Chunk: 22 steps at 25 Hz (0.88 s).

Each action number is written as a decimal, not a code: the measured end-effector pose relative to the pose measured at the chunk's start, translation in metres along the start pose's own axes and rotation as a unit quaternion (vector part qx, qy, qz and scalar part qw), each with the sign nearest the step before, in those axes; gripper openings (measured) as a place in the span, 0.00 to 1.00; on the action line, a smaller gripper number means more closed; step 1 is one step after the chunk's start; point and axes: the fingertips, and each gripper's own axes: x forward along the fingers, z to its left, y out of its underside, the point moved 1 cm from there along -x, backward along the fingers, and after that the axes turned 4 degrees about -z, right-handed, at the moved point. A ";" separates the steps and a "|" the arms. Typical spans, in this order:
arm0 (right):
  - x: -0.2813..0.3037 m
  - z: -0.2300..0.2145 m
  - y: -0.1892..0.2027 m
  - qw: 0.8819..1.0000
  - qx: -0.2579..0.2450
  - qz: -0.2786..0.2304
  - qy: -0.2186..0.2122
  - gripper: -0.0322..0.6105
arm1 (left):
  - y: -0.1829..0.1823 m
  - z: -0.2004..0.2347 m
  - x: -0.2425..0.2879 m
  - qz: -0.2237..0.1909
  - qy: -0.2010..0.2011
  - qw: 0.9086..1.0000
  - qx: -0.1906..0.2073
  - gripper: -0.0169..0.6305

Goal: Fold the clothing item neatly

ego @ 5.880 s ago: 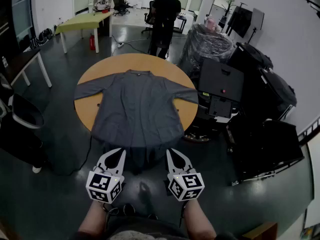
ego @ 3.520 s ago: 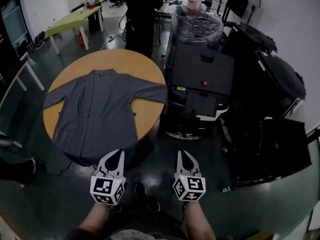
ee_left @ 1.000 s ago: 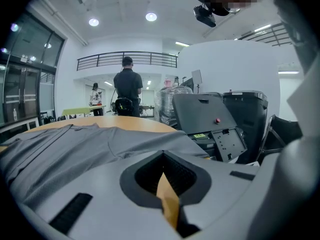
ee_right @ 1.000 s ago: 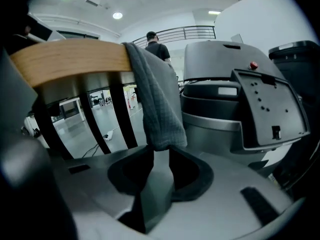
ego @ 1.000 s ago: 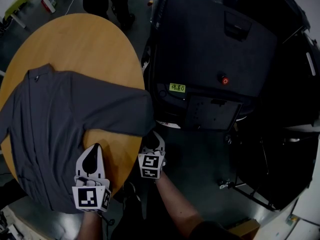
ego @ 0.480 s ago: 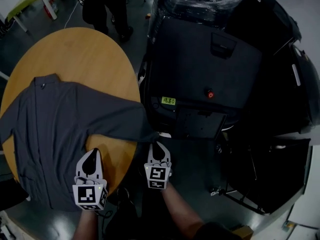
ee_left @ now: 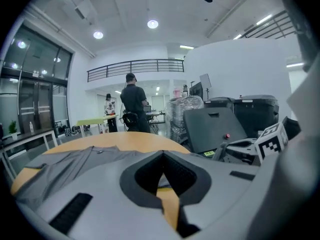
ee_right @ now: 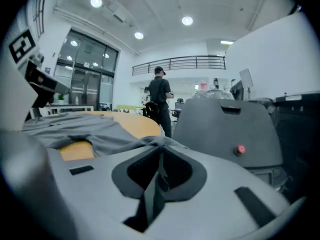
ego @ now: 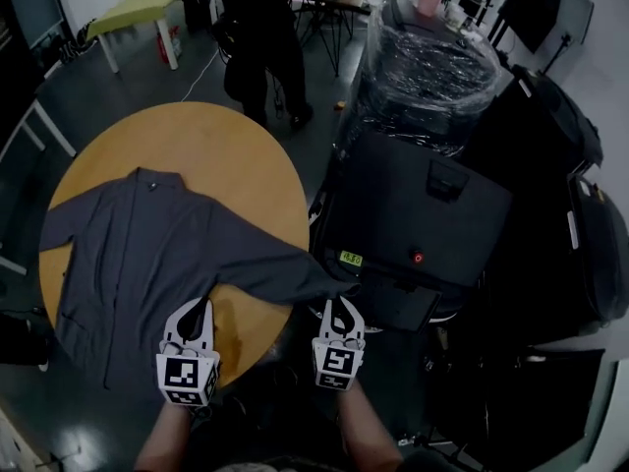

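Note:
A grey long-sleeved shirt lies spread on the round wooden table. Its right sleeve stretches past the table's edge. My right gripper is shut on the cuff, and in the right gripper view grey cloth sits pinched between the jaws. My left gripper is shut on nothing and hovers over the table's near edge, beside the shirt's side seam. In the left gripper view the shirt and the bare tabletop lie ahead of the jaws.
A black machine with a red button stands close to the table on the right. Behind it is a plastic-wrapped load. A person in dark clothes stands beyond the table, near a green table.
My right gripper has closed on the sleeve's cuff at the table's edge. The head view has tilted up, so more of the room shows. My left gripper stays shut.

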 end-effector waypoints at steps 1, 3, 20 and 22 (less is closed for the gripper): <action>0.001 0.005 -0.012 1.000 -0.001 -0.012 -0.020 0.08 | -0.006 0.005 -0.004 -0.007 -0.007 1.000 0.000 0.04; 0.003 0.016 -0.035 0.998 -0.009 -0.032 -0.045 0.08 | -0.016 0.017 -0.012 -0.021 -0.019 1.000 0.000 0.04; -0.004 0.189 -0.077 0.998 -0.050 -0.014 0.025 0.08 | 0.024 0.217 -0.129 -0.057 0.030 0.998 0.020 0.04; -0.005 0.200 -0.074 0.998 -0.048 -0.003 0.043 0.08 | 0.031 0.240 -0.138 -0.056 0.031 0.998 0.016 0.04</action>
